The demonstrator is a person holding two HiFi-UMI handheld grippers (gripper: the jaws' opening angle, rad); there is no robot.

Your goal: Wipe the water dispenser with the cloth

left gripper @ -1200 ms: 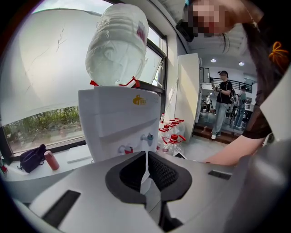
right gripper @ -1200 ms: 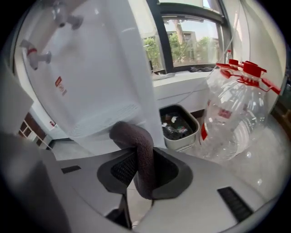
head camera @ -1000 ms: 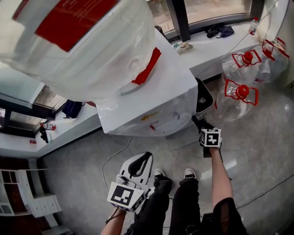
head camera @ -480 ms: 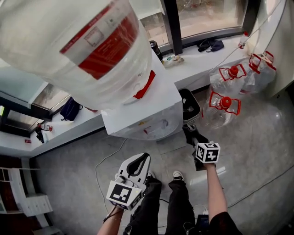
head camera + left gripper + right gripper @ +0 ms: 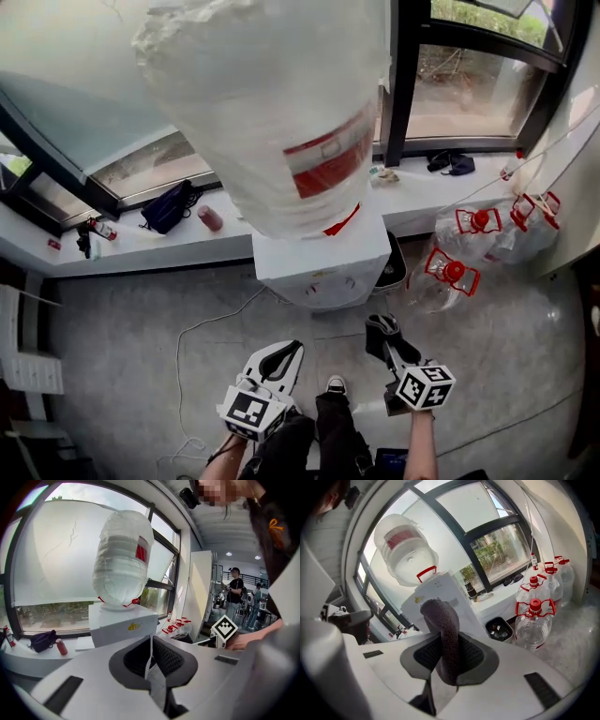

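The white water dispenser (image 5: 321,260) stands against the window sill with a large wrapped water bottle (image 5: 281,112) on top. It also shows as the dispenser (image 5: 123,625) in the left gripper view and the dispenser (image 5: 440,595) in the right gripper view. My right gripper (image 5: 380,330) is shut on a dark grey cloth (image 5: 444,630), which sticks up between the jaws, well short of the dispenser's front. My left gripper (image 5: 284,352) hangs low at the left, shut with nothing in it (image 5: 151,641), also apart from the dispenser.
Several empty water jugs (image 5: 459,267) with red caps stand on the floor to the right. A black bin (image 5: 394,272) sits beside the dispenser. On the sill lie a dark bag (image 5: 169,208) and a red can (image 5: 211,218). A cable (image 5: 187,328) runs over the floor. People (image 5: 234,590) stand far off.
The view has drawn back from the dispenser, which now looks smaller and farther. Both grippers sit lower in the view and farther from it. The right gripper still holds the cloth.
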